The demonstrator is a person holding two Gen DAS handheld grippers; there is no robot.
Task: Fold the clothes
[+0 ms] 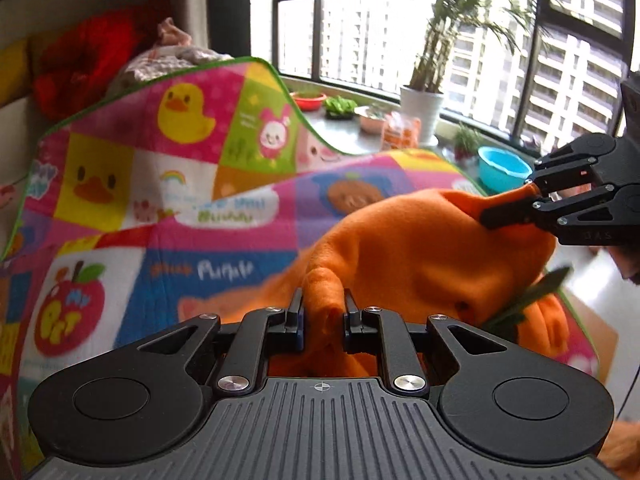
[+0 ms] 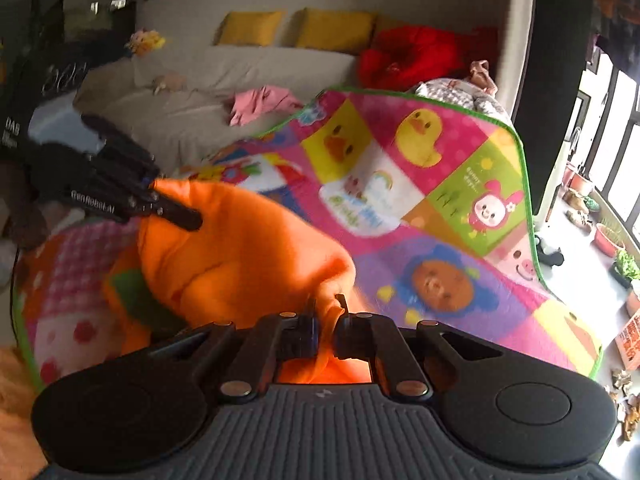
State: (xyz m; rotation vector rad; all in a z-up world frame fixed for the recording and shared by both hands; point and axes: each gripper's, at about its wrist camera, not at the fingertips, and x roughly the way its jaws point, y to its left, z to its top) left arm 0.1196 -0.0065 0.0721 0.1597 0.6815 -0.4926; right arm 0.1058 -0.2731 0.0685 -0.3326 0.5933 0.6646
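While both sets of jaws clench the orange fleece garment (image 1: 420,256) above the cartoon-printed play mat (image 1: 160,184) lettered "My PET", left gripper (image 1: 323,312) and right gripper (image 2: 325,312) lift it; "GenRobot.AI" marks the left.

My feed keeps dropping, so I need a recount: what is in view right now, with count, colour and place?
orange garment: one, orange with a green patch, lifted over the mat, pinched at two points
play mat: one, multicoloured cartoon print, green edging, under the garment
sofa: one, grey, behind the mat
yellow cushions: two, on the sofa back
pink cloth: one, on the sofa seat
blue bowl: one, by the window
left hand-held gripper: black, shut on the garment
right hand-held gripper: black, shut on the garment
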